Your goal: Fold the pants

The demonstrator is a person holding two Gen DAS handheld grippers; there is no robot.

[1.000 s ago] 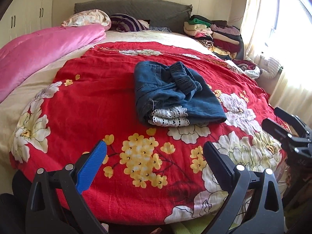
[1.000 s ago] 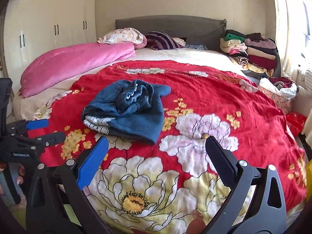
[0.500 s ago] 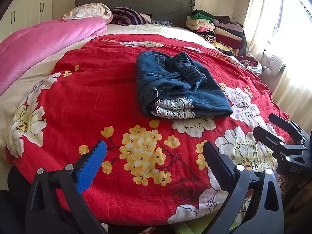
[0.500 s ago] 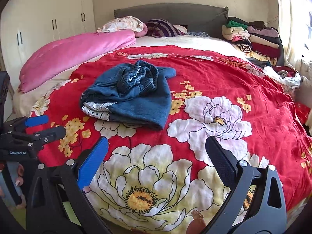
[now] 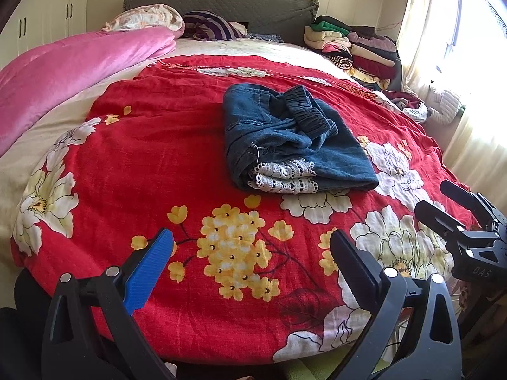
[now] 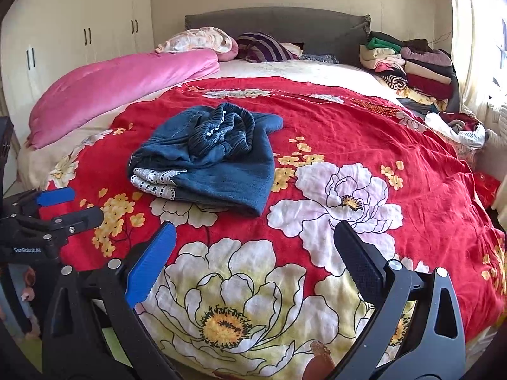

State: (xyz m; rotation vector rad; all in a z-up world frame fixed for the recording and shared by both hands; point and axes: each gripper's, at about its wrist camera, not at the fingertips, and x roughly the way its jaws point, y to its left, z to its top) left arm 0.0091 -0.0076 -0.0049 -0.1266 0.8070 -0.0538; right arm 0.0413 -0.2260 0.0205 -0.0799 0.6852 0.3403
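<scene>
Change since earlier: both grippers have come closer to the bed, so the pants fill more of each view than a second ago; the bundle itself lies as it did.
Left gripper (image 5: 250,250): jaws spread wide, nothing between them, hovering over the near edge of the red floral blanket (image 5: 158,164).
Right gripper (image 6: 253,240): likewise wide open and empty, above the big white flower at the blanket's near edge; in the left view it shows low at the right.
Pants (image 5: 291,139): dark blue denim, bunched into a loose, uneven bundle on the blanket, ahead of the left gripper and slightly to its right; ahead and to the left of the right gripper (image 6: 215,164). Well apart from both.
Waistband (image 5: 309,112): gathered elastic, crumpled on top of the bundle at its far side.
Lace hems (image 5: 282,177): white trim, stacked at the bundle's near edge, facing the grippers.
Handling: likely soft and limp but fairly thick; light enough to lift, not fragile, and the layers will probably slide and sag when raised.
Where to grip: probably the waistband's two ends, one per gripper, to shake the bundle flat before folding; pinching the lace risks snagging it.
Progress: folding looks unfinished, since the bundle is rumpled.
</scene>
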